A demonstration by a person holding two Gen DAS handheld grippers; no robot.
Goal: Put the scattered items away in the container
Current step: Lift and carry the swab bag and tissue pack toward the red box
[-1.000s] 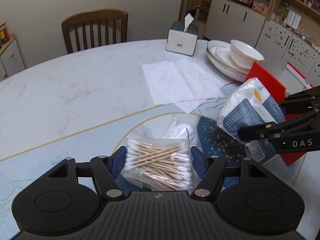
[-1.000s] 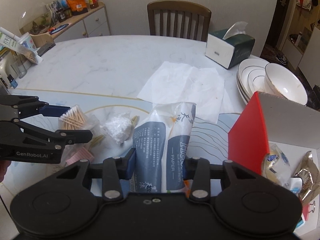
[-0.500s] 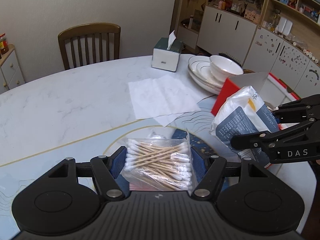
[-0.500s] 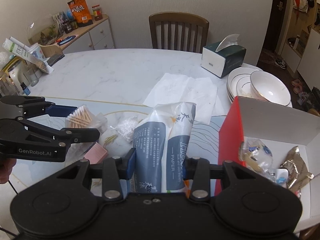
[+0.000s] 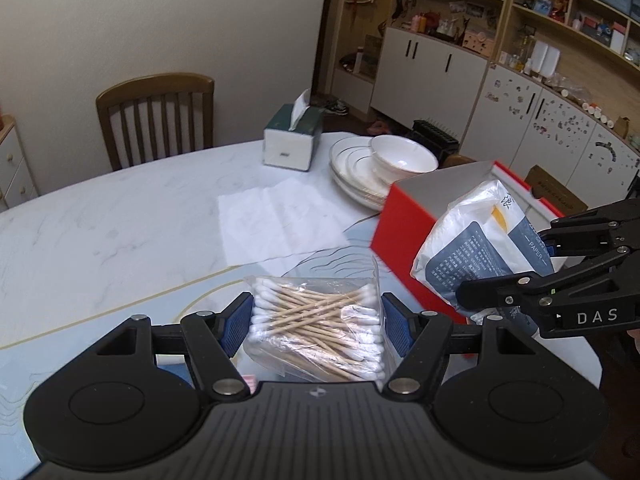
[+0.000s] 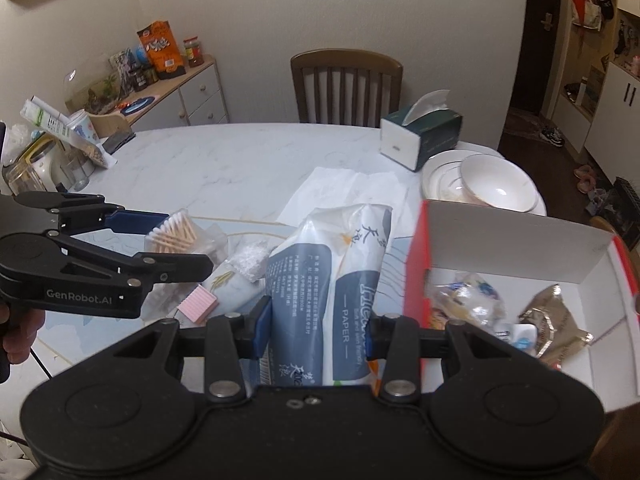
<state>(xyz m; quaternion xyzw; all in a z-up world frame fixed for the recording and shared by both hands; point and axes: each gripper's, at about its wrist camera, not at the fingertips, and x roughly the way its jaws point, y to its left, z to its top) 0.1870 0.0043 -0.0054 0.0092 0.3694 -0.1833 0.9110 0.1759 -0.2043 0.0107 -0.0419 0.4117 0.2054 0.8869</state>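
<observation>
The left gripper (image 5: 316, 320) clamped a clear plastic bag of wooden cotton swabs (image 5: 318, 330); the right gripper (image 6: 320, 322) (marked "DAS") squeezed a white-and-grey tissue pack (image 6: 332, 280) reading "PAPER". Both had risen since earlier, held above the table beside the red cardboard box (image 6: 418, 256).

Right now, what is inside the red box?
In the right wrist view the red box holds a clear crinkly packet, a brownish foil wrapper and a small white item. Its near corner is covered by the right tool's body.
</observation>
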